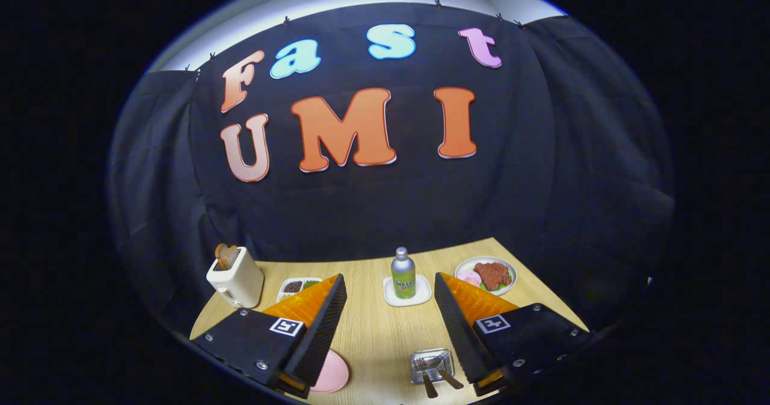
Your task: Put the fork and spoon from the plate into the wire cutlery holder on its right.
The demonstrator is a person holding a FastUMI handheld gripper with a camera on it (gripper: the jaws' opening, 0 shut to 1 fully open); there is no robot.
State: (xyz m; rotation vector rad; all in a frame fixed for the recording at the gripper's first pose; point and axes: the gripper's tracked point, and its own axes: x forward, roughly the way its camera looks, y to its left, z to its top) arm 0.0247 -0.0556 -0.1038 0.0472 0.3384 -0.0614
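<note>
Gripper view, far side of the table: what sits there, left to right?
White toaster holding toast → small white tray of dark and green food → green-labelled bottle on a white square coaster → white plate of brown meat. Gripper open.

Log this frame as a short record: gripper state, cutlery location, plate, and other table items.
gripper: open, fingers spread wide, holding nothing
cutlery: two utensils standing in the wire holder, handles sticking out; which is fork or spoon is not clear
pink plate: beside the left finger, visible part bare
beyond the fingers: bottle on a white coaster, toaster, food tray, plate of meat
task status: looks done
</note>
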